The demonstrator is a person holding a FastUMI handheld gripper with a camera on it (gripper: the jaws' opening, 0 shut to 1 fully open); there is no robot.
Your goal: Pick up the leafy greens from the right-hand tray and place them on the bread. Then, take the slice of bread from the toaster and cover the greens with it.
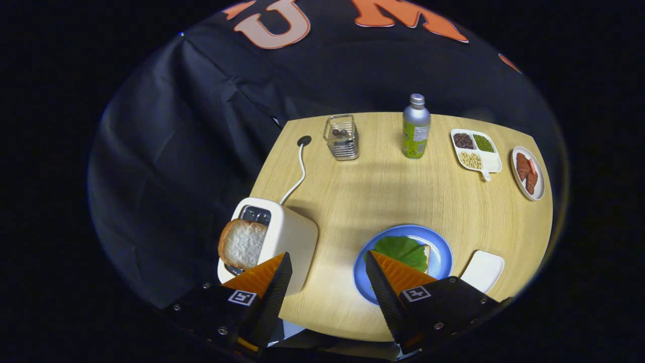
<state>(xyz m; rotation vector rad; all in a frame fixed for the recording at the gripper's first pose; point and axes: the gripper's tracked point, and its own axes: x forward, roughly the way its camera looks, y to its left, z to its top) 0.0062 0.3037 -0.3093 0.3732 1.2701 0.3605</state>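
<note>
Lying on plated bread, greens; gripper jaws apart.

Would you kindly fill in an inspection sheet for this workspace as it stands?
Surface: round wooden table, no spills seen.
Job's things: greens lie on bread on the blue plate; bread slice stands in the toaster; white tray beside the plate.
Clutter: bottle, wire basket, divided dish of beans, small plate of reddish pieces.
Gripper: gripper open, holding nothing, fingers spread between toaster and plate.
Cables: white cord runs from the toaster to a table port.
Surroundings: black cloth wall.
</note>
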